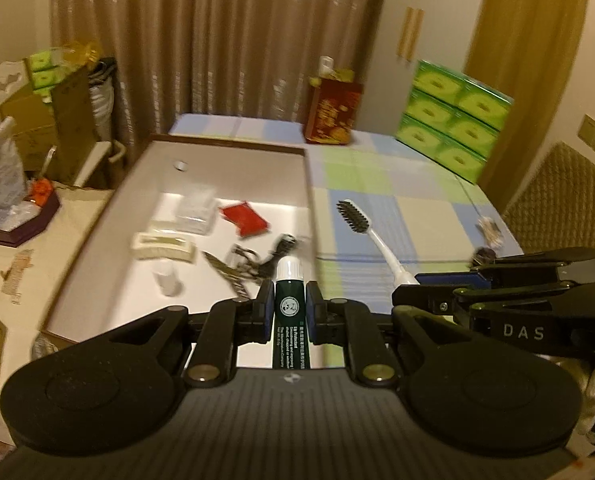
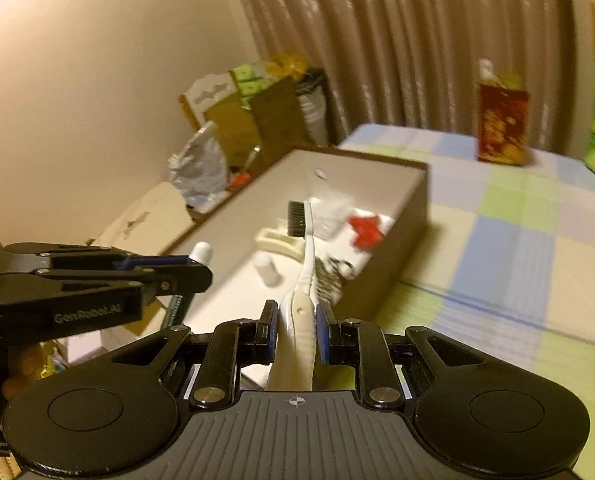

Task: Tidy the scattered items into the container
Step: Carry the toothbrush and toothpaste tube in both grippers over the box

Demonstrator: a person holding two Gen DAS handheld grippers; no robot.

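I've got the checked tabletop in both views, with the open white-lined box at its left side. Already in the box: clear plastic case, cream hair clip, red pouch, keys, small white bottle. My left gripper is clamped on a dark green lip balm tube, white cap forward, over the box's near end. My right gripper is closed on a white toothbrush by its handle, black bristles out over the box.
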